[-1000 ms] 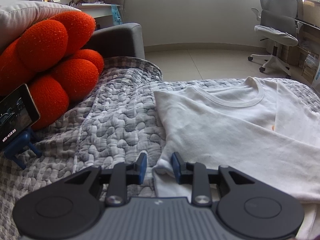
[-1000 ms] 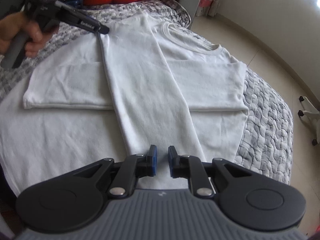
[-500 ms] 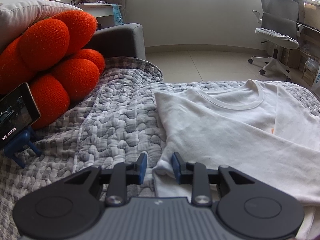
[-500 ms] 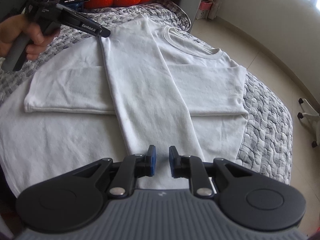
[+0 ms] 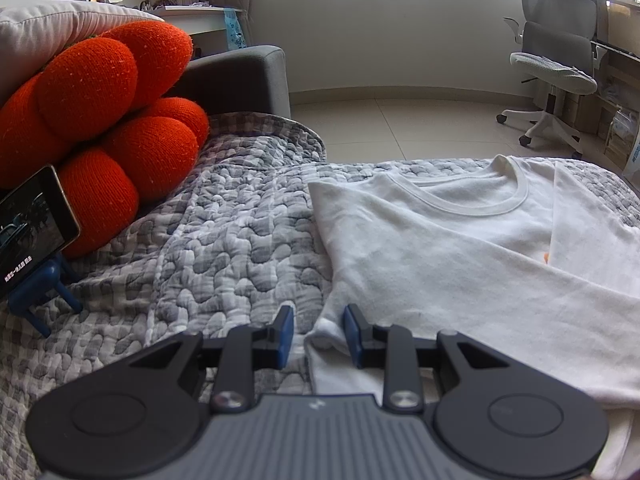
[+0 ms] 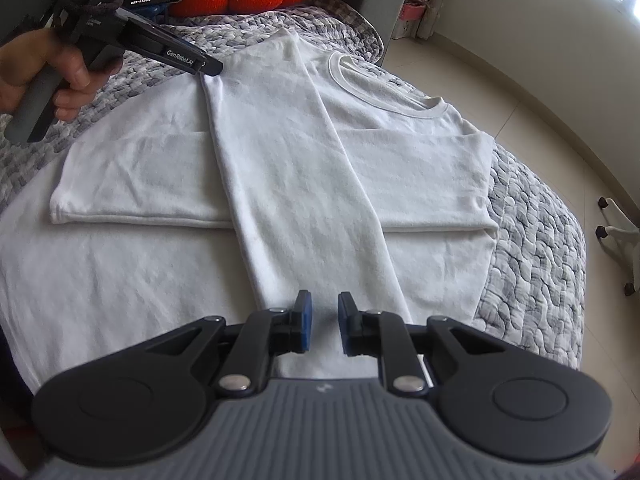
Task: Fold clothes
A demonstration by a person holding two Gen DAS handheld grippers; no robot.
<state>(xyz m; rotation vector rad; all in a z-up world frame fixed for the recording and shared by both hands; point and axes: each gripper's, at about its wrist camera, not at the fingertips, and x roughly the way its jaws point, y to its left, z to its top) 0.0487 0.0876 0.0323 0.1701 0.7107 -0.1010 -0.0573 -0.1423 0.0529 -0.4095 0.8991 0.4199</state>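
Observation:
A white long-sleeved shirt [image 6: 304,168] lies flat on the grey quilt, both sleeves folded across the body; one sleeve runs lengthwise toward the hem. My left gripper [image 5: 318,330] is open at the shirt's shoulder corner [image 5: 320,326], fabric lying between its blue pads. In the right wrist view it shows at the shoulder fold [image 6: 204,68], held by a hand. My right gripper [image 6: 324,316] is open over the cuff end of the lengthwise sleeve, near the hem. The collar [image 5: 480,204] faces the floor side.
An orange knitted cushion [image 5: 116,120] and a phone on a blue stand [image 5: 32,232] sit at the left on the grey quilt [image 5: 224,240]. A sofa arm [image 5: 240,76] is behind. An office chair [image 5: 560,60] stands on the tiled floor beyond the edge.
The right gripper has opened a little over the sleeve end. The left gripper has stayed at the shoulder corner, and the shirt has not moved.

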